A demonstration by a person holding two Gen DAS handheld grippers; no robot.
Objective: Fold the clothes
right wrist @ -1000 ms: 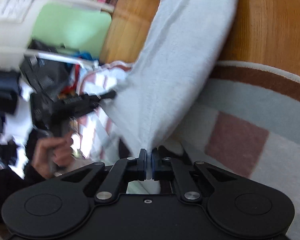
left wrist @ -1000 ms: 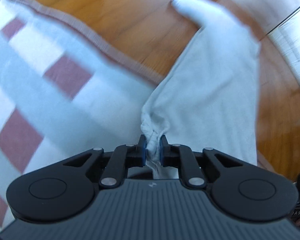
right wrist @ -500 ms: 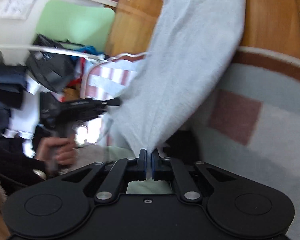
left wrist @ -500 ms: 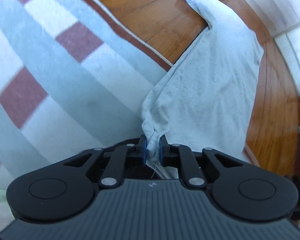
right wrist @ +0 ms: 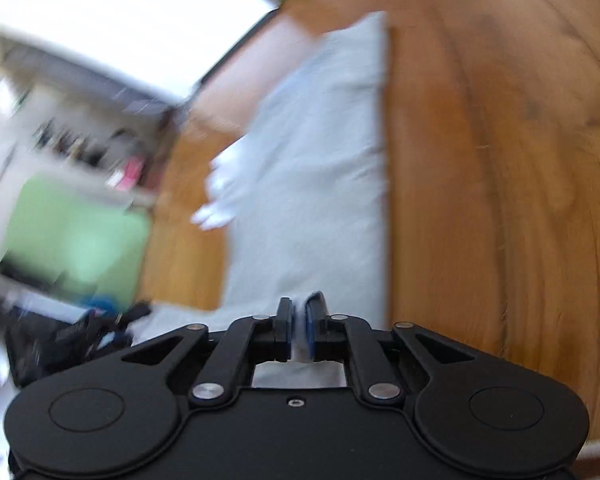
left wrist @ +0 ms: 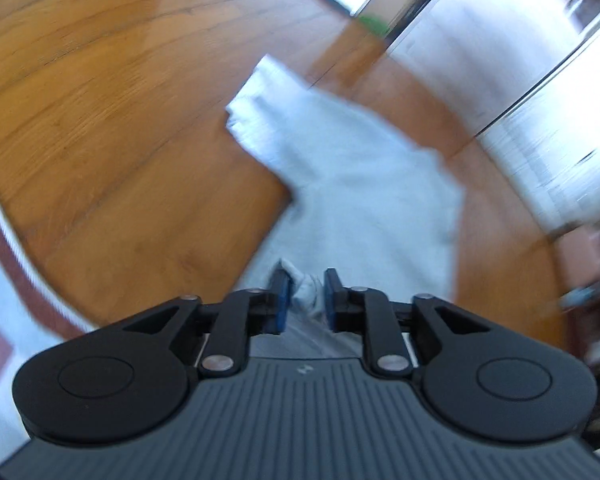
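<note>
Left wrist view: left tongs [left wrist: 305, 295] have loosened around the grey garment [left wrist: 364, 200], now lying on the wooden floor [left wrist: 100, 120]; right tongs [right wrist: 298, 330] stay clenched on its edge.

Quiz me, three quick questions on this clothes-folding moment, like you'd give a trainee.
1. True or false: the garment is dark red.
2. What does most of the garment lie on? A table; B floor; C bed.
3. Fill in: cloth sits between the jaws of the left gripper and the ___ gripper.
Key: 1 false, it is pale grey-white; 2 B; 3 right.
</note>
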